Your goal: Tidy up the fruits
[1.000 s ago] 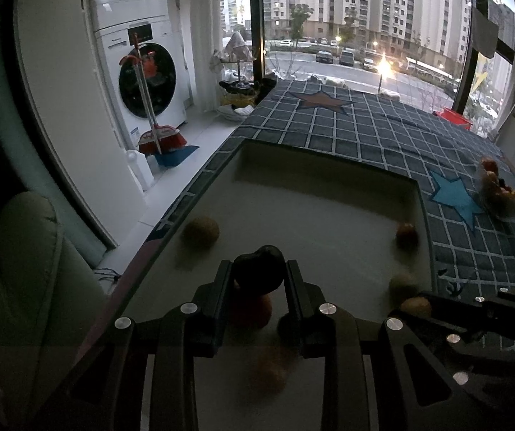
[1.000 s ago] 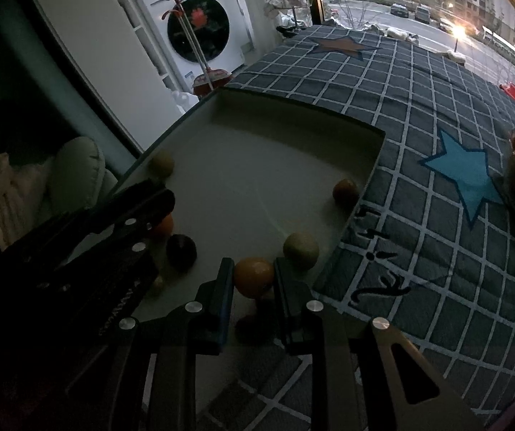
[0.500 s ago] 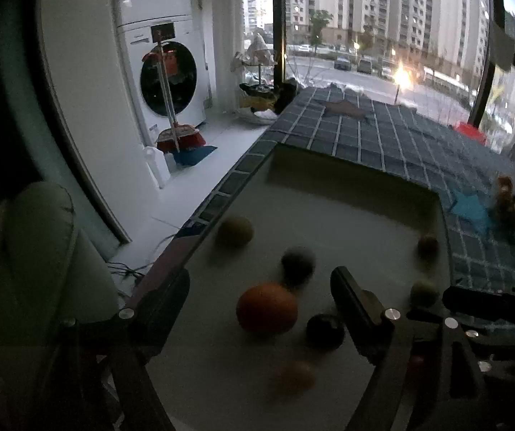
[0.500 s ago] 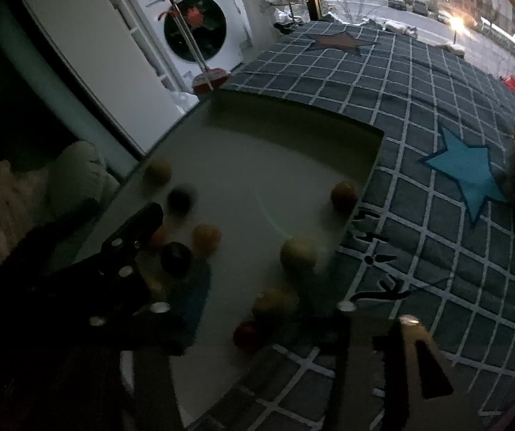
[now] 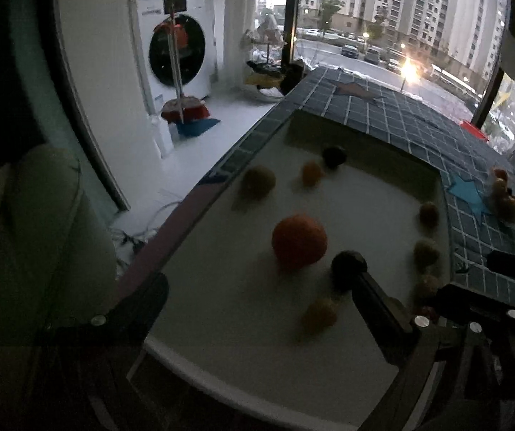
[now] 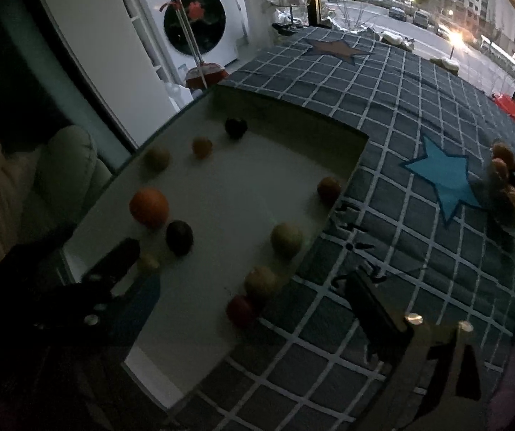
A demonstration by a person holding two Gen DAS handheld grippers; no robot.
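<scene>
White tray (image 6: 221, 309) holds every loose fruit; big orange (image 5: 299, 239) sits near its left rim. Left gripper (image 5: 257, 294) and right gripper (image 6: 250, 287) both spread wide, empty, probably just unloaded.

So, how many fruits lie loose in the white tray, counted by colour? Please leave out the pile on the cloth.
Dark fruits: 2
Orange fruits: 2
Red or reddish fruits: 2
Yellow-green fruits: 4
Total in the white tray: 10
The light is dim, so the shades are approximate.
</scene>
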